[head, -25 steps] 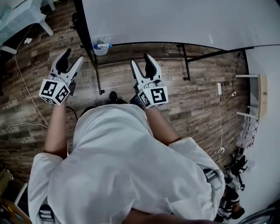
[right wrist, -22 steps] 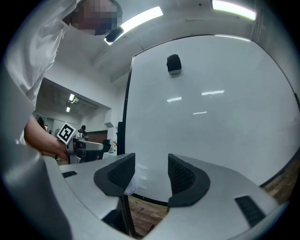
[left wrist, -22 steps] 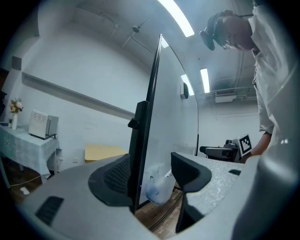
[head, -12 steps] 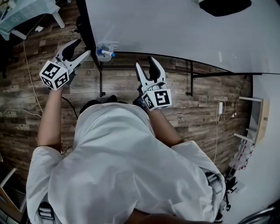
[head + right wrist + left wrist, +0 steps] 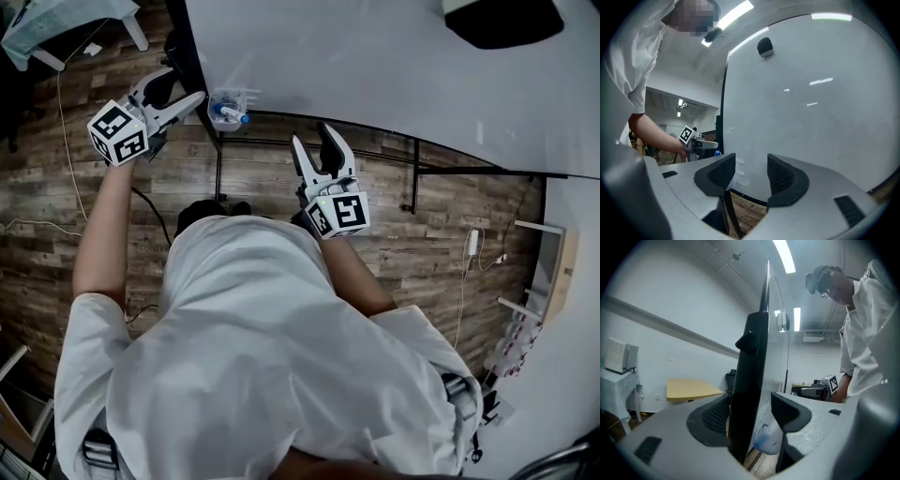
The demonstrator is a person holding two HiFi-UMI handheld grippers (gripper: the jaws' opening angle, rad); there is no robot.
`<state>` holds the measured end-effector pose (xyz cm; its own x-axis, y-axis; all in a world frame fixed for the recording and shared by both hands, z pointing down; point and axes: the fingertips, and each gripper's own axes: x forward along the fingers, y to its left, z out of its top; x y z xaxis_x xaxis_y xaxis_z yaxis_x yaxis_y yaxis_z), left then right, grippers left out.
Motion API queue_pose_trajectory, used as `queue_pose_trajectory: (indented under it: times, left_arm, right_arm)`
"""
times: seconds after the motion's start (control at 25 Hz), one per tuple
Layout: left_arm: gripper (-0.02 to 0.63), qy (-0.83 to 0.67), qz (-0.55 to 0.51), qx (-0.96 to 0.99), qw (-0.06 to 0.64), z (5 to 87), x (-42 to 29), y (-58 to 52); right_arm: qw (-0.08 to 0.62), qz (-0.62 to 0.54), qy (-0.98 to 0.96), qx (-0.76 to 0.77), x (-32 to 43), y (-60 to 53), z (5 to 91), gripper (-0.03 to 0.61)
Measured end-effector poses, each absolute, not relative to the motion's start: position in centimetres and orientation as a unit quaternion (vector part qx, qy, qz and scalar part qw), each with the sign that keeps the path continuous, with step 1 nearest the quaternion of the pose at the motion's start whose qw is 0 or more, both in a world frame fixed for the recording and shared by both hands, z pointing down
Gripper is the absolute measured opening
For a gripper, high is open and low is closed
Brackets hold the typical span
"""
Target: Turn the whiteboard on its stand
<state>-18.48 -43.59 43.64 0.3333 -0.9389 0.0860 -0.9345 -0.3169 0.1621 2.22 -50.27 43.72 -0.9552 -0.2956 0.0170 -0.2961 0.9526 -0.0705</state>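
Note:
The whiteboard (image 5: pixel 375 56) fills the top of the head view, white with a black frame, on a black stand (image 5: pixel 412 173). My left gripper (image 5: pixel 185 86) is at the board's left edge. In the left gripper view the black frame edge (image 5: pixel 752 371) stands between the jaws of the left gripper (image 5: pixel 750 408), close against the left pad (image 5: pixel 712 416), with a gap to the right pad. My right gripper (image 5: pixel 313 136) hangs open near the board's lower edge. In the right gripper view the right gripper (image 5: pixel 751 171) faces the white surface (image 5: pixel 811 103) with nothing between its jaws.
A clear cup with a blue marker (image 5: pixel 225 108) hangs at the board's lower left corner, right beside the left gripper. A black eraser (image 5: pixel 506 19) sits on the board. Cables (image 5: pixel 61 141) lie on the wood floor. A white table (image 5: pixel 56 23) stands far left, a shelf (image 5: pixel 562 262) right.
My left gripper has moved forward to the board's left edge, and its jaws now straddle the frame. The right gripper has stayed near the lower edge, still open.

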Motion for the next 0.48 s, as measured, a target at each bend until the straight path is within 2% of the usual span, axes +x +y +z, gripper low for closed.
queue_pose_trajectory:
  times: [0.48]
  left_arm:
    - [0.265, -0.552, -0.001, 0.828, 0.100, 43.8, -18.6, -45.8]
  right_arm:
    - [0.008, 0.050, -0.984, 0.171, 4.1, -52.1, 44.6, 0.204]
